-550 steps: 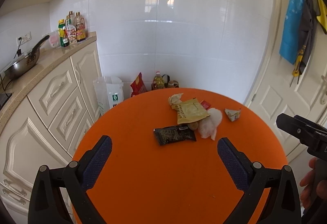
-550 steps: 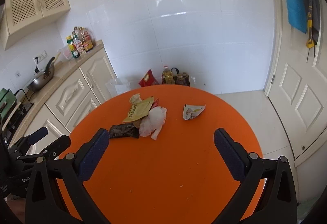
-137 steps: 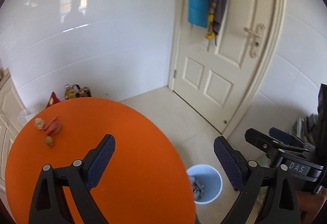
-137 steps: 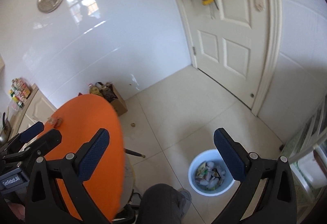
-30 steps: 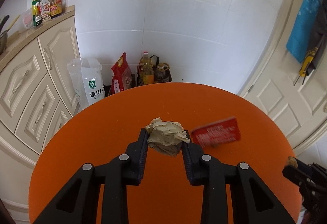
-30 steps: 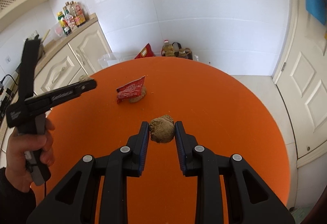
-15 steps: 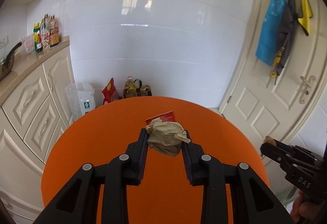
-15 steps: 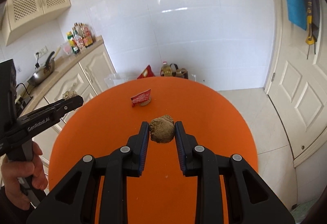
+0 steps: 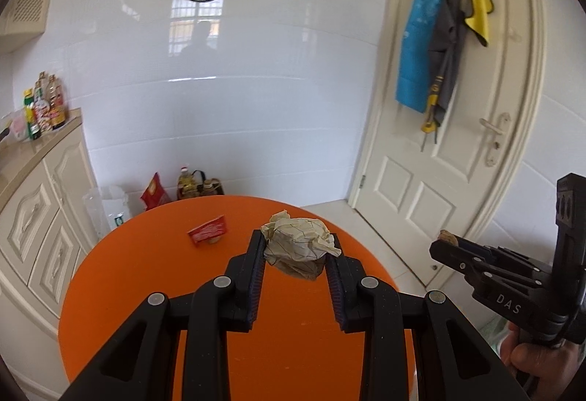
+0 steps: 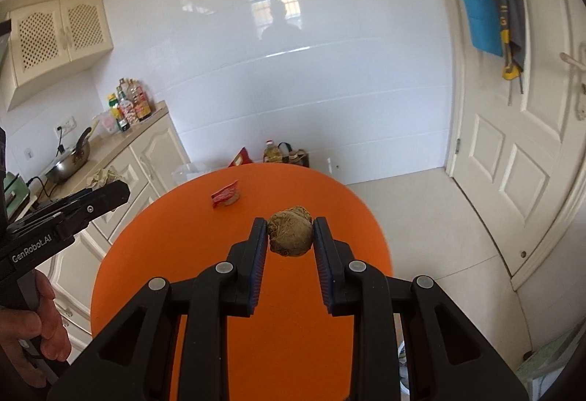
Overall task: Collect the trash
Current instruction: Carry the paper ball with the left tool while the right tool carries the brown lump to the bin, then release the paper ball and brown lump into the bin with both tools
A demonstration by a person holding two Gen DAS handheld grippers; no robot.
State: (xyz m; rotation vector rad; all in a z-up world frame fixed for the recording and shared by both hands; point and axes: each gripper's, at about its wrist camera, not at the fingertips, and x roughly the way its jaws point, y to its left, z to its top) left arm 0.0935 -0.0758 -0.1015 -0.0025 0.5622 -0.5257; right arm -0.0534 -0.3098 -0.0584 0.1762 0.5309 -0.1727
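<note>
Left gripper (image 9: 296, 251): jaws narrow, clamped on a crumpled beige paper ball (image 9: 298, 249), held up over the round orange table (image 9: 139, 291).
Right gripper (image 10: 290, 236): jaws narrow, gripping a brown crumpled wad (image 10: 290, 235), also lifted above the table top.
Red wrapper (image 9: 207, 234): lies flat near the table's far edge, resting partly on a small tan lump that I cannot identify.
Hands: a hand (image 10: 34, 331) grips the left tool's handle; another hand (image 9: 531, 364) holds the right tool.
Beyond the table: bottles and bags on the floor against the white tiled wall; cream door (image 9: 457, 152) at right.
</note>
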